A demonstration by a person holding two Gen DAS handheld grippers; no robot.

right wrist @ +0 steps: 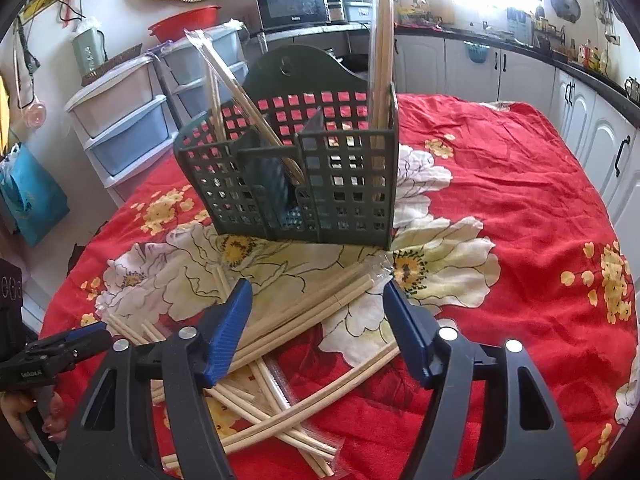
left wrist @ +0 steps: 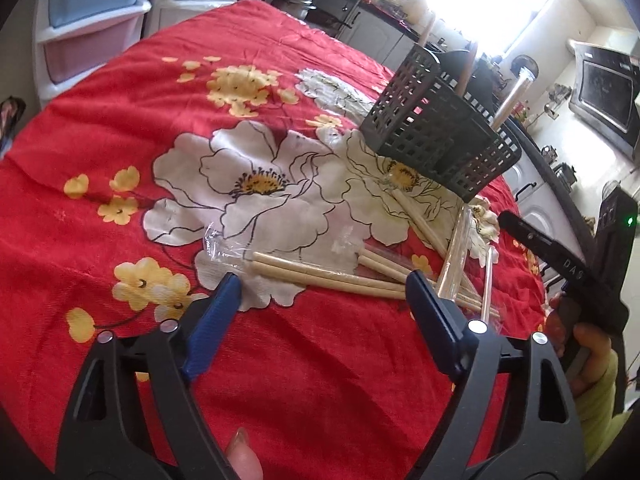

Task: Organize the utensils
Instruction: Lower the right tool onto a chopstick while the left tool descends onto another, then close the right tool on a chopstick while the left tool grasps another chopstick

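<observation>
A dark green perforated utensil basket [right wrist: 296, 184] stands on the red floral tablecloth [right wrist: 520, 208], with wrapped chopsticks [right wrist: 382, 40] upright in its right compartment and more leaning in the left one. Loose wooden chopsticks [right wrist: 304, 316], some in clear sleeves, lie in a criss-cross pile in front of it. My right gripper [right wrist: 317, 290] hangs open just above that pile, gripping nothing. My left gripper [left wrist: 324, 286] is open too, its blue pads on either side of a pair of chopsticks [left wrist: 320, 276] without pressing on them. The basket [left wrist: 436, 136] sits beyond, to the right.
Plastic drawer units [right wrist: 124, 120] stand past the table's far left edge, with a blue bag [right wrist: 32, 196] beside them. A microwave [right wrist: 294, 2] and white cabinets [right wrist: 580, 128] line the walls. The right gripper's body [left wrist: 560, 256] is close on the left gripper's right side.
</observation>
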